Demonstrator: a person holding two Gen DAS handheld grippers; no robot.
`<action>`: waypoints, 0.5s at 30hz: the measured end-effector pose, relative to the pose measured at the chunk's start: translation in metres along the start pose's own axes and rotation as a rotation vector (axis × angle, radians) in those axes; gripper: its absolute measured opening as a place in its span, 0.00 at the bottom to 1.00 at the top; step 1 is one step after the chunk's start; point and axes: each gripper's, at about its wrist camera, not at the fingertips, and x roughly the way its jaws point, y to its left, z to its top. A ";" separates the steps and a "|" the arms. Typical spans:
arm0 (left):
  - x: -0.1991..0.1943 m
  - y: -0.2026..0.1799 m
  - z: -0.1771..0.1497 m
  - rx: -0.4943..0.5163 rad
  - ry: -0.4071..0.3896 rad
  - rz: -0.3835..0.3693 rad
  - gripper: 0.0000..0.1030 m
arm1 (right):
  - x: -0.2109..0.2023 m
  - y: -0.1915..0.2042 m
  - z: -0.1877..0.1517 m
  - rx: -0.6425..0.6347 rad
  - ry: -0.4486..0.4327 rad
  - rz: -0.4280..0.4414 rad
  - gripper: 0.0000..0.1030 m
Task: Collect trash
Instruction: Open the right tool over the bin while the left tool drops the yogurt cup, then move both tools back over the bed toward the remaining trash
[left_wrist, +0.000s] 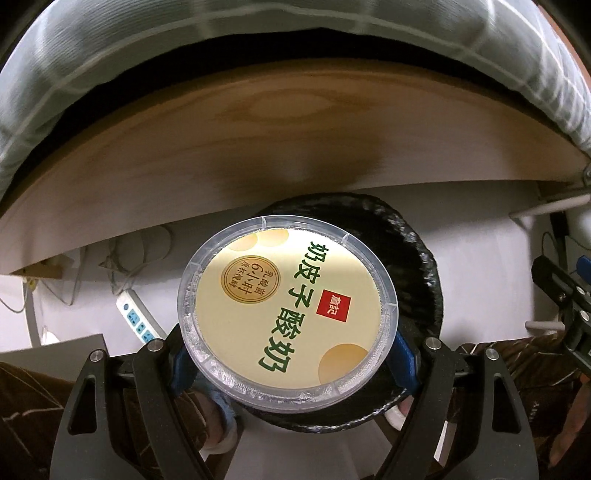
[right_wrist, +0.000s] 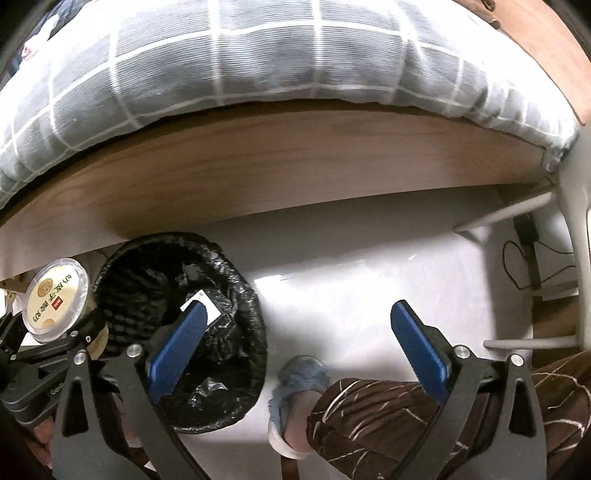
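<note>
A round yogurt cup (left_wrist: 288, 306) with a cream lid and green characters sits between the blue pads of my left gripper (left_wrist: 291, 360), which is shut on it. The cup hangs over the near rim of a bin with a black liner (left_wrist: 417, 251). From the right wrist view, the same cup (right_wrist: 55, 299) and left gripper (right_wrist: 48, 328) are at the bin's left edge. My right gripper (right_wrist: 298, 308) is open and holds nothing; its left finger (right_wrist: 177, 343) hangs over the bin (right_wrist: 236, 273). A small white scrap (right_wrist: 210, 310) lies inside the bin.
A wooden bed frame (right_wrist: 295, 166) with a grey checked duvet (right_wrist: 258, 55) runs behind the bin. A person's foot in a blue slipper (right_wrist: 299, 380) and a brown trouser leg (right_wrist: 388, 417) stand right of the bin. A power strip (left_wrist: 136, 321) lies at left, white furniture legs (right_wrist: 509, 214) at right.
</note>
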 end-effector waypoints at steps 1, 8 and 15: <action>0.001 -0.004 0.000 0.011 0.000 0.002 0.77 | 0.002 -0.001 0.000 0.002 -0.002 -0.001 0.93; 0.003 -0.013 0.002 0.046 0.016 0.014 0.85 | 0.006 -0.004 0.000 0.019 -0.003 -0.003 0.93; -0.007 -0.009 0.005 0.040 -0.039 0.042 0.95 | -0.001 -0.002 0.003 0.019 -0.033 0.003 0.93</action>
